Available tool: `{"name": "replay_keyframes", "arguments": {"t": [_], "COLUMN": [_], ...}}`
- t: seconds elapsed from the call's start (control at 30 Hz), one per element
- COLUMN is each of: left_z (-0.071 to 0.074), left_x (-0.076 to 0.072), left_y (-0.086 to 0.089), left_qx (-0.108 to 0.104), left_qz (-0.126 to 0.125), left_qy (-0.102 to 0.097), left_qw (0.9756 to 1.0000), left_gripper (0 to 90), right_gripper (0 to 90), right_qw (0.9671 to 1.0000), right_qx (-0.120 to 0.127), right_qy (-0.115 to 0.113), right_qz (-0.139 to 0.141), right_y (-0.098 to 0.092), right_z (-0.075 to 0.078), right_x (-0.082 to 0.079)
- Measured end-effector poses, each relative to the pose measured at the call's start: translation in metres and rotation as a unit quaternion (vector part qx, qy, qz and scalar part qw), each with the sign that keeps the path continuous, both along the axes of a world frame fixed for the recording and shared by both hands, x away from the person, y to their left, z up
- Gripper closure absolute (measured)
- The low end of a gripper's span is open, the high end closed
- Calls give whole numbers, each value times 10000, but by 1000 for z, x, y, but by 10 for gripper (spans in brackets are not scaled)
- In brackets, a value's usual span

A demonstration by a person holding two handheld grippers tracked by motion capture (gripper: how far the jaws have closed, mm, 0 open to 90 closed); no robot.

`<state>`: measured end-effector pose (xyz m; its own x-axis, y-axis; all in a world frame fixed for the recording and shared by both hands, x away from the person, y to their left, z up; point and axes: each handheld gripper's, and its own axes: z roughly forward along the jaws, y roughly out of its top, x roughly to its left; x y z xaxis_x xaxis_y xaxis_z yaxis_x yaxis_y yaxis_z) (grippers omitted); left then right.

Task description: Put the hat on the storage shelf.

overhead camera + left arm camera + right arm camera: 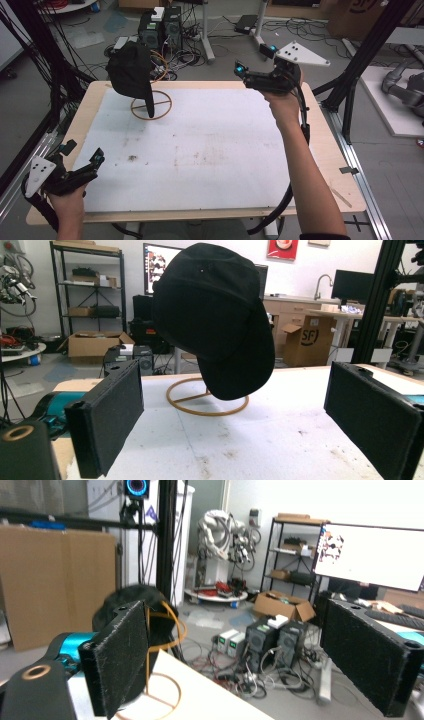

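A black cap (131, 70) hangs tilted on a wooden ring stand (151, 105) at the far left of the table. My left gripper (82, 152) is held at the near left corner, open and empty. In the left gripper view the cap (215, 315) and the stand's base ring (207, 400) lie ahead, beyond the wide-apart jaws of the left gripper (235, 405). My right gripper (254, 59) is raised above the far right edge, open and empty. In the right gripper view the right gripper (235, 650) has the cap (125, 600) partly hidden behind one jaw.
A white mat (200, 150) covers most of the wooden table (327, 150). Computer towers (160, 27) and tangled cables sit on the floor beyond the far edge. Black frame posts (370, 50) stand to the right and left of the table.
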<state>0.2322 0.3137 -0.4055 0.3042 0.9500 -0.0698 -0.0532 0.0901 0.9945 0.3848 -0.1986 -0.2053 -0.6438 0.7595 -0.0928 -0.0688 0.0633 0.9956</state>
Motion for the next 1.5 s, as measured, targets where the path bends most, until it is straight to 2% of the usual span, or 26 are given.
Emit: {"name": "replay_keyframes", "arguments": {"t": [0.1,0.17,0.37,0.77,1.17,1.5], "left_z": [0,0,0,0,-1,-1], "left_x": [0,1,2,3,4,5], "left_y": [0,-2,-4,-8,-10,-11], "left_qx": [25,20,53,86,108,157], "left_qz": [-10,-17,-40,-74,-82,-87], "left_qy": [17,17,14,19,28,38], "left_qw": [10000,10000,10000,9999,9999,9998], "left_gripper": [92,92,92,92,92,92], "right_gripper": [122,122,122,122,122,122], "right_qw": [10000,9999,9997,9993,9977,9960], "right_qx": [-76,-76,56,136,176,201], "right_qy": [17,26,56,11,93,261], "right_qz": [-49,-87,-224,-342,-648,-829], "right_y": [-11,-14,-33,-59,-84,-102], "right_z": [-13,-16,-32,-51,-75,-103], "right_x": [-7,-9,-21,-47,-61,-69]}}
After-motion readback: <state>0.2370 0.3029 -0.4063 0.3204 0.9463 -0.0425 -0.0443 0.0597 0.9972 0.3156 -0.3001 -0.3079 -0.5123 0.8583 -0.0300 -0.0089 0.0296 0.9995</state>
